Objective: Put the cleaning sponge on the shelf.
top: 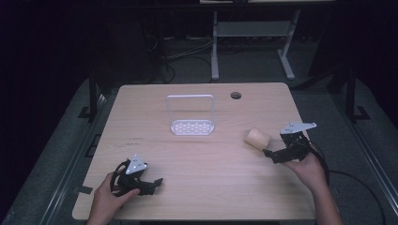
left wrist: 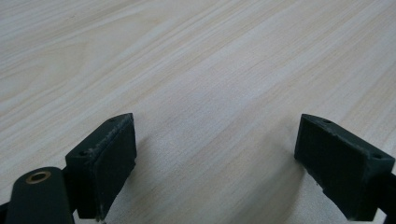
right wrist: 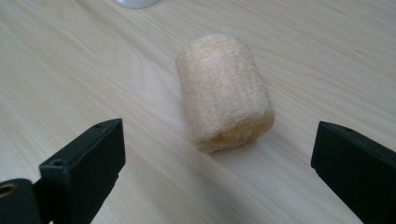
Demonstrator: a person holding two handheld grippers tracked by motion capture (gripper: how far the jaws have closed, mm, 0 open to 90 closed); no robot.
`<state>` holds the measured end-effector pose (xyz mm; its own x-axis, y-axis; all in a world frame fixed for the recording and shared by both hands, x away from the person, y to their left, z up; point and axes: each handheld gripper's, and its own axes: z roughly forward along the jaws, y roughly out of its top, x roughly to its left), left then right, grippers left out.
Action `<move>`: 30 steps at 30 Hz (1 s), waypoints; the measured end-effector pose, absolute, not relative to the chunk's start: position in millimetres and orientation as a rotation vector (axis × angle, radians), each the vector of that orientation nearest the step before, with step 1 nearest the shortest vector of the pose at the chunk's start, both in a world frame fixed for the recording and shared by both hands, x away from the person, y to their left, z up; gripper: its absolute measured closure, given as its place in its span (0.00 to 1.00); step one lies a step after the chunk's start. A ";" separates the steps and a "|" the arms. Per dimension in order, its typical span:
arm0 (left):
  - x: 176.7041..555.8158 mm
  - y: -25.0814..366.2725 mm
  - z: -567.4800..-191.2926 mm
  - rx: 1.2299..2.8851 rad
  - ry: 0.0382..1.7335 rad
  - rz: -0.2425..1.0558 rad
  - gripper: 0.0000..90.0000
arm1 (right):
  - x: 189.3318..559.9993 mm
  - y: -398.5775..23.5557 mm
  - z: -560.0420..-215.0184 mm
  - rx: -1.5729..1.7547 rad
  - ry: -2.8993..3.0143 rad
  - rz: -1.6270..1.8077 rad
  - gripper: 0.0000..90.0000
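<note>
A tan, fuzzy cylinder, like a loofah roll [top: 257, 138], lies on its side on the wooden table [top: 202, 154] at the right. My right gripper [top: 274, 156] is just right of and nearer than the roll, jaws open, not touching it. In the right gripper view the roll [right wrist: 224, 93] sits ahead between the spread jaws, with the gripper [right wrist: 219, 168] open short of it. My left gripper [top: 152, 183] rests low over the near left of the table, open. In the left gripper view it [left wrist: 217, 163] has bare wood between its jaws.
A small clear rack with a perforated white base and a wire-like frame [top: 191, 117] stands at the table's middle back. A round cable hole [top: 235, 95] is at the back right. Beyond the table stands the grey frame of another desk [top: 253, 33].
</note>
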<state>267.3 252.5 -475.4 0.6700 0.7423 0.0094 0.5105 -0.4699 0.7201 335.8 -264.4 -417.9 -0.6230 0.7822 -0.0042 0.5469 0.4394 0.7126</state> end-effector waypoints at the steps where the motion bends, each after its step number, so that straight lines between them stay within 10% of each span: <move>1: 267.3 252.5 -475.4 2.174 0.961 0.421 0.13 | 339.0 -264.7 -416.7 1.135 2.367 0.987 0.03; 30: 267.4 252.5 -475.4 2.174 0.961 0.421 0.13 | 374.7 -249.0 -411.4 1.093 2.465 1.018 0.03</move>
<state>267.4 252.5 -475.4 0.6700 0.7423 0.0094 0.5105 -0.4698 0.7202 374.7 -249.0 -411.4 -0.6838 0.7283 0.0445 0.5474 0.4717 0.6912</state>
